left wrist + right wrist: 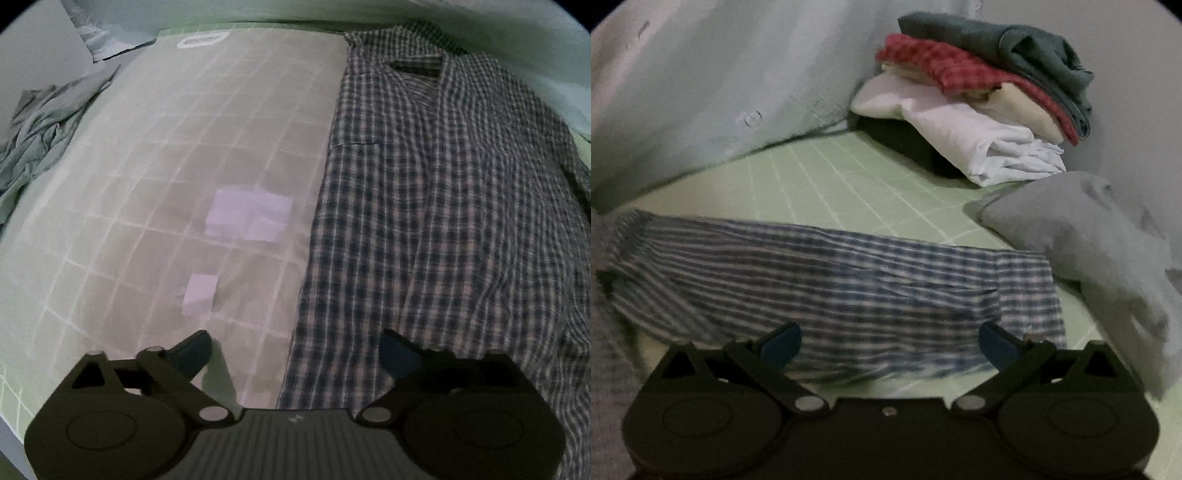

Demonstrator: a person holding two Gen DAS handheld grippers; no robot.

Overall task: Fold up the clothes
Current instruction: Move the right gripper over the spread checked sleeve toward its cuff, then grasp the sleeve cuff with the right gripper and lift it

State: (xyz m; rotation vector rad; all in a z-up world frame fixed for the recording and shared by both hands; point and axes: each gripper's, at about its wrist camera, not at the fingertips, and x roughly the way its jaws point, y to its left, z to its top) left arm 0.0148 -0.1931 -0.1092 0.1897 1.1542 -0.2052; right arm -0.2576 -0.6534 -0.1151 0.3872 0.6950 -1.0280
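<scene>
With both the left gripper (pixel 295 354) and right gripper (pixel 888 345) spread wide and empty, the checked shirt (pixel 443 221) lies on the mat (pixel 166 184), and an edge must be pinched next for a fold

Blue-and-white checked shirt (pixel 443 221), pale green gridded mat (pixel 849 177), red check (pixel 945 62) in the stack, perhaps grey-blue crumpled cloth (pixel 40 133).

shirt (pixel 443 221) on mat (pixel 221 147), clothes stack (pixel 979 92) behind
</scene>
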